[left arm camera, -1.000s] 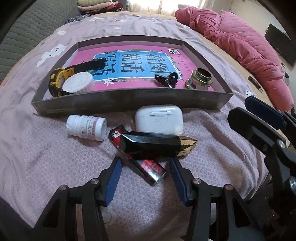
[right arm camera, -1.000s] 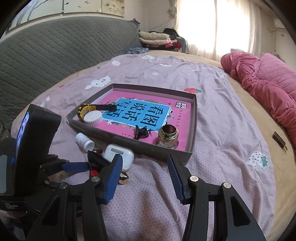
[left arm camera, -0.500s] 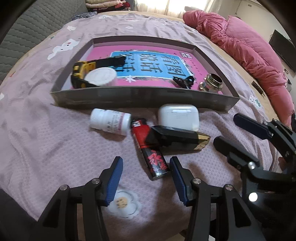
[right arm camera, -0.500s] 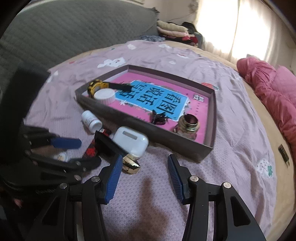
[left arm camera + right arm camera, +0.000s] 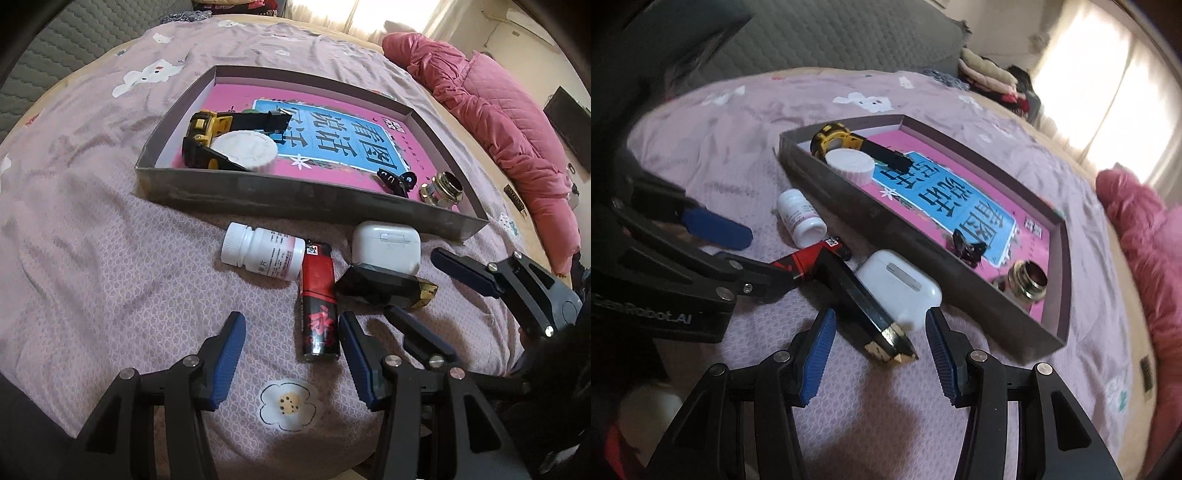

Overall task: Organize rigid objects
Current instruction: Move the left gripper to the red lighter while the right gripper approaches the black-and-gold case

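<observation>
Left gripper [image 5: 291,345] is hovering with fingers spread, empty, the bottom of the red lighter [image 5: 318,301] lying between its tips. Right gripper [image 5: 881,349] is gaping too, holding nothing, the gold end of the black bar [image 5: 866,314] sitting between its fingers. The white earbud case [image 5: 386,245] is resting against the bar, the pill bottle [image 5: 264,253] is touching the lighter, all just outside the tray [image 5: 295,201] on the bedspread [image 5: 92,240].

Two low, close wrist views, converging on one shallow box [image 5: 314,201] [image 5: 905,236]
</observation>
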`<state>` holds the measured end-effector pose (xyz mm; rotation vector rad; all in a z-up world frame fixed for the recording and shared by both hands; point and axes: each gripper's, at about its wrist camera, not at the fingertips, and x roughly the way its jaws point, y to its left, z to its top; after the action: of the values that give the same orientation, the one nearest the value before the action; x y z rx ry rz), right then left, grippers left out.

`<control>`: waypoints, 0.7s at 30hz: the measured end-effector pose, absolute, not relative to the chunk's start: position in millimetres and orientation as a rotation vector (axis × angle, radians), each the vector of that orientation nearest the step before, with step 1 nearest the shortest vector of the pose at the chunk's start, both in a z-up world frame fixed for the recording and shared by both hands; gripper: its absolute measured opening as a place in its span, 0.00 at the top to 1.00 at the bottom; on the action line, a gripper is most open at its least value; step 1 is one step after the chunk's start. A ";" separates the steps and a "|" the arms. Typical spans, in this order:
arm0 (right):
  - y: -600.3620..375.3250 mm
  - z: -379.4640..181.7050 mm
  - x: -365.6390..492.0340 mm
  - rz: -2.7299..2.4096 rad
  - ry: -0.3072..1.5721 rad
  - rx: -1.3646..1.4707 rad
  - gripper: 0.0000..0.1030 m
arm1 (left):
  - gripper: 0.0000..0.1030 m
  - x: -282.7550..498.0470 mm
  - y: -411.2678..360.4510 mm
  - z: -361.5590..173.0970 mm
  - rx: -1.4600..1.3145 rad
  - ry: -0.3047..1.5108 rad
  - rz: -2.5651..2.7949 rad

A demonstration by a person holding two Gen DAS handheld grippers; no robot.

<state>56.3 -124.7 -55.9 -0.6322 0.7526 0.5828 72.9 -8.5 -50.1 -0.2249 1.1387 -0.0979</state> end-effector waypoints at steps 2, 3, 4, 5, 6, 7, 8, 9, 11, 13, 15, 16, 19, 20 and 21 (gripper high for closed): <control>-118.2 -60.0 52.8 0.582 0.725 -0.690 0.50 | 0.49 74.0 -9.7 -50.7 -0.216 1.138 -0.101; -114.4 -62.7 50.6 0.574 0.708 -0.726 0.50 | 0.49 74.5 -10.3 -50.8 -0.213 1.138 -0.104; -111.7 -65.0 48.9 0.573 0.692 -0.752 0.50 | 0.49 75.4 -10.9 -51.0 -0.209 1.138 -0.106; -111.7 -65.5 49.7 0.580 0.686 -0.747 0.50 | 0.49 76.1 -11.2 -52.0 -0.201 1.140 -0.110; -111.6 -66.3 51.3 0.577 0.686 -0.745 0.50 | 0.49 76.3 -11.0 -52.5 -0.200 1.140 -0.113; -111.6 -67.5 53.8 0.572 0.690 -0.744 0.50 | 0.49 76.8 -11.0 -52.9 -0.199 1.141 -0.116; -111.8 -68.7 56.4 0.576 0.695 -0.739 0.50 | 0.49 78.0 -11.4 -53.2 -0.192 1.142 -0.120; -111.8 -68.8 57.5 0.580 0.690 -0.737 0.50 | 0.49 78.9 -12.2 -53.5 -0.182 1.143 -0.123; -110.3 -68.0 57.8 0.597 0.685 -0.731 0.58 | 0.49 79.4 -13.3 -54.5 -0.169 1.143 -0.124; -108.6 -66.2 57.2 0.615 0.686 -0.716 0.70 | 0.49 80.7 -15.4 -56.3 -0.151 1.142 -0.123; -107.4 -66.1 57.6 0.636 0.703 -0.699 0.70 | 0.49 82.8 -18.1 -58.0 -0.135 1.144 -0.121; -108.4 -65.6 58.7 0.644 0.711 -0.684 0.70 | 0.49 83.5 -19.4 -58.5 -0.130 1.144 -0.120; -119.1 -58.4 68.0 0.655 0.761 -0.566 0.72 | 0.49 87.8 -21.8 -61.1 -0.118 1.144 -0.119; -122.9 -56.5 69.9 0.658 0.780 -0.525 0.74 | 0.49 88.7 -20.9 -61.4 -0.125 1.141 -0.122; -125.7 -55.4 72.2 0.657 0.796 -0.496 0.75 | 0.49 90.8 -19.9 -61.4 -0.140 1.139 -0.122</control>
<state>72.2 -125.7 -55.4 -0.4960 0.7958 0.6566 90.8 -19.9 -61.4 -0.1402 1.1390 -0.1222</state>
